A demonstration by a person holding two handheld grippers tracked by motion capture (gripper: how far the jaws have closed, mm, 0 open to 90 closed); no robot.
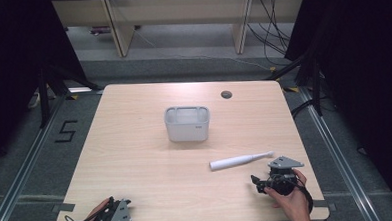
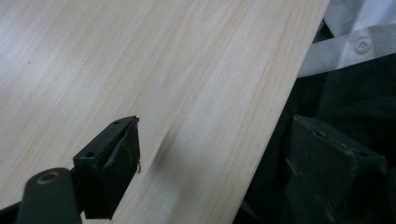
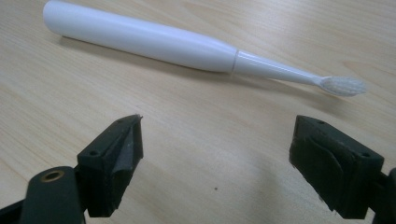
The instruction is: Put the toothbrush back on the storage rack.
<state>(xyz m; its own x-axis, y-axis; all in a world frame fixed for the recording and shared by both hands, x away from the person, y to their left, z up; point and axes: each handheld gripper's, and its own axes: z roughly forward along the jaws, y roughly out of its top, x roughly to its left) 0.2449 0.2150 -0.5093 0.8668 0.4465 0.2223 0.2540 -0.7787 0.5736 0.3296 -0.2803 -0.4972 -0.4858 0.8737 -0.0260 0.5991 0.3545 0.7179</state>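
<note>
While right tongs gape, toothbrush beyond, untouched

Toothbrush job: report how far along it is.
Done: nothing visibly; the white electric toothbrush lies flat on the table, apart from the grey bin. In hand: the right gripper sits just short of it, jaws open with nothing between them. The left gripper waits open at the table's near edge. Left: probably grasping and moving the toothbrush.

A laboratory recording bay. Black curtains flank a lone wooden table; loose cables and a floor numeral mark it.
</note>
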